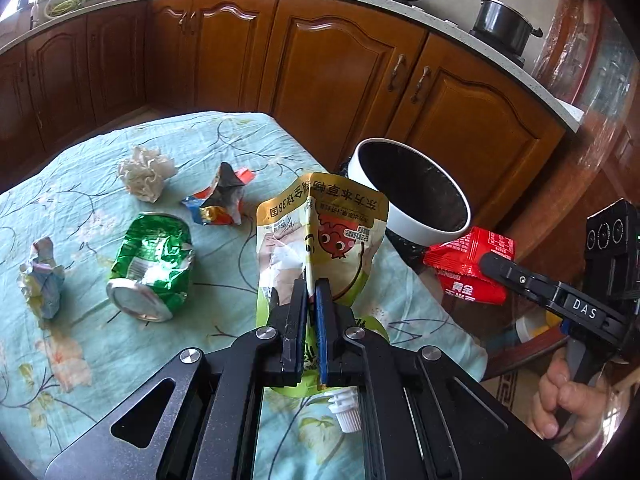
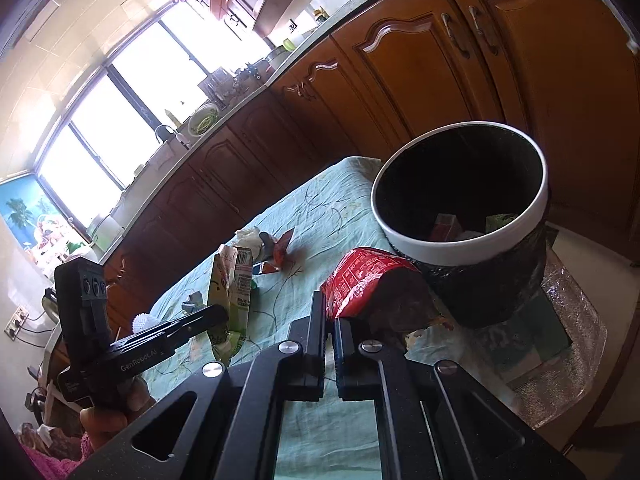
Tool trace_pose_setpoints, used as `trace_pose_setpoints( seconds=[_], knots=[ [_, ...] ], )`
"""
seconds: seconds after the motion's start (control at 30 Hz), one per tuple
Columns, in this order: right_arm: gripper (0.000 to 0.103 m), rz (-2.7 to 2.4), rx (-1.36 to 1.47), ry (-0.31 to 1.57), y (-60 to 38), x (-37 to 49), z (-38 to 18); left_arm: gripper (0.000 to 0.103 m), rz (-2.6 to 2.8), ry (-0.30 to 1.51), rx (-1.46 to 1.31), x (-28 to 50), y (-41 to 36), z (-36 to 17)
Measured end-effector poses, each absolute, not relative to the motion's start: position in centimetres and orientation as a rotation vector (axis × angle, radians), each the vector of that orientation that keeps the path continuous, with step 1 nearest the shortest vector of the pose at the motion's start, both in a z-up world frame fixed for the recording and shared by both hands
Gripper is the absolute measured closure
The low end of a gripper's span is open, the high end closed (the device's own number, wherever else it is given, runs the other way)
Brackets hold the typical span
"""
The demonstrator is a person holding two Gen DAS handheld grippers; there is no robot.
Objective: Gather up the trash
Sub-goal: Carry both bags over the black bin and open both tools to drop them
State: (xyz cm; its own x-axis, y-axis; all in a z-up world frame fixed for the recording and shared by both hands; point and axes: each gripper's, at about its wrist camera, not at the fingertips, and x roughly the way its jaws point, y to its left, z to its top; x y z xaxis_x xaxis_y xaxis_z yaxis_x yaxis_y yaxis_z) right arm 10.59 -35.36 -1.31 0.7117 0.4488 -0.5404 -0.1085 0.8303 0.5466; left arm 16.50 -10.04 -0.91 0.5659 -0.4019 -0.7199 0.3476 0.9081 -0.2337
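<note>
One bin (image 1: 408,200) – two pouches (image 1: 320,240) (both held), one can (image 1: 154,264), three wrappers (image 1: 218,204).

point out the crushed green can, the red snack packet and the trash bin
crushed green can (image 1: 154,264), left wrist view, dented side wall
red snack packet (image 1: 466,254), left wrist view, printed face
trash bin (image 2: 416,246), right wrist view, white rim
</note>
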Motion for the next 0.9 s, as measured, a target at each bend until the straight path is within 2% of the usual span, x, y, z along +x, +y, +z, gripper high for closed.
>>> trace_pose_setpoints(
  seconds=[0.9],
  knots=[
    [0.1, 0.209, 0.502, 0.699, -41.4, 16.0, -0.8, 0.099, -0.548, 0.874, 0.042, 22.7, -20.0, 0.2]
  ],
)
